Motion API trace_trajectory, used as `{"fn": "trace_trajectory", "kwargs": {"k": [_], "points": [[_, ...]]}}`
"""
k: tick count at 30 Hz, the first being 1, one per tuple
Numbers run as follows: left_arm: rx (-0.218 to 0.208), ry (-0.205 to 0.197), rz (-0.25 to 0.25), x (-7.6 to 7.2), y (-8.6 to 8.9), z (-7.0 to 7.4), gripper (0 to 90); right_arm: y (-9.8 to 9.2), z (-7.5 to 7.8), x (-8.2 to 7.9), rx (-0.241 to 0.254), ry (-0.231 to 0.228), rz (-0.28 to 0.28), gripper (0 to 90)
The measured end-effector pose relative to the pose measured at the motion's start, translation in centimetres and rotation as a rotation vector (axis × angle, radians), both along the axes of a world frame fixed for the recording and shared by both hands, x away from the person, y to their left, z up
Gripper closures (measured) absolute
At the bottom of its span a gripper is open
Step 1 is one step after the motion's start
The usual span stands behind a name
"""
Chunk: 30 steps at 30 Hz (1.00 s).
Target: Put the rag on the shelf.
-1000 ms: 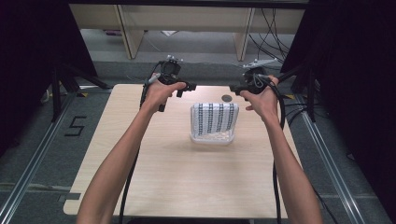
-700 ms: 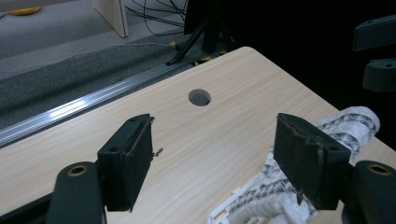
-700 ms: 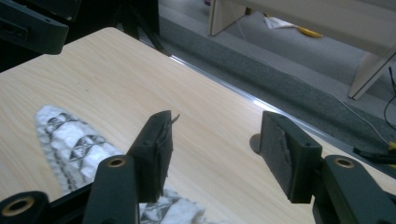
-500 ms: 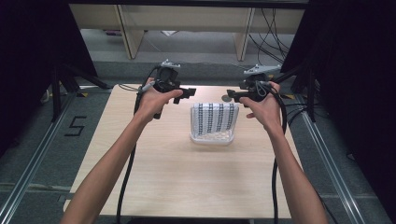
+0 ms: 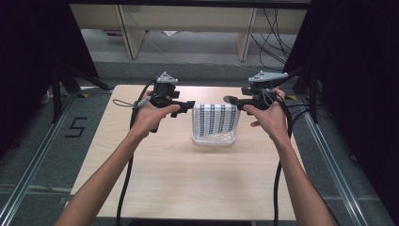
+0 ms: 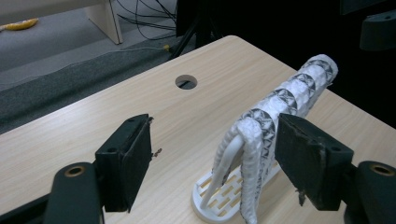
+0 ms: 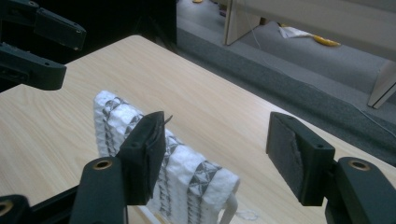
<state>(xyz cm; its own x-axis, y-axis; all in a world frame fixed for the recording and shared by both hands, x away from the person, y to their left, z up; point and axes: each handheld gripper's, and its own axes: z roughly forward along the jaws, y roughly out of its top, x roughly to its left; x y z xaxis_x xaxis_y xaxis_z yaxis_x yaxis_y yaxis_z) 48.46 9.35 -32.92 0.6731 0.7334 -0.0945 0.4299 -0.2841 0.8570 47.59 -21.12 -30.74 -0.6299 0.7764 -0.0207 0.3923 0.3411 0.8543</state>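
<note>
Both sets of jaws are gaping wide, gripping nothing. The patterned cloth (image 6: 285,100) is hanging over its white rack (image 6: 211,196), sitting ahead of the left gripper (image 5: 186,104) and right gripper (image 5: 231,100), between them.

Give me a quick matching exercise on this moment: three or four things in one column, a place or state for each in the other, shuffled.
1. left gripper
2. patterned cloth
3. white rack
4. round hole

a. cut into the tabletop beyond the rack
b. draped over the rack
c. open, beside the cloth's left end
d. standing on the table under the cloth

Pairs: 1-c, 2-b, 3-d, 4-a
</note>
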Motion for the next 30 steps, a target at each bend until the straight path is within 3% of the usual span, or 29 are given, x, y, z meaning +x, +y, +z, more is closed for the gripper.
{"fn": "trace_trajectory", "kwargs": {"k": [9, 13, 16, 19, 21, 30], "points": [[-0.019, -0.013, 0.003, -1.2, 0.2, -0.6, 26.4, -0.3, -0.4, -1.2, 0.015, -0.002, 0.005, 35.5], [-0.018, -0.009, -0.021, -2.1, 0.6, -1.0, 25.9, -0.5, -0.4, -1.9, 0.026, -0.031, 0.013, 35.6], [-0.041, -0.007, -0.023, -2.5, 0.9, -1.5, 25.9, -0.7, -0.4, -2.5, 0.022, -0.018, 0.026, 35.4], [-0.045, -0.005, -0.03, -2.9, 1.2, -1.9, 25.8, -0.9, -0.6, -3.1, 0.018, -0.033, 0.03, 35.4], [-0.056, 0.009, -0.036, -3.3, 1.5, -2.3, 25.5, -0.9, -0.9, -3.5, 0.026, -0.031, 0.018, 35.4], [-0.071, 0.001, -0.034, -4.8, 2.7, -3.5, 24.8, -1.7, -2.8, -4.9, 0.029, -0.025, 0.032, 35.2]]}}
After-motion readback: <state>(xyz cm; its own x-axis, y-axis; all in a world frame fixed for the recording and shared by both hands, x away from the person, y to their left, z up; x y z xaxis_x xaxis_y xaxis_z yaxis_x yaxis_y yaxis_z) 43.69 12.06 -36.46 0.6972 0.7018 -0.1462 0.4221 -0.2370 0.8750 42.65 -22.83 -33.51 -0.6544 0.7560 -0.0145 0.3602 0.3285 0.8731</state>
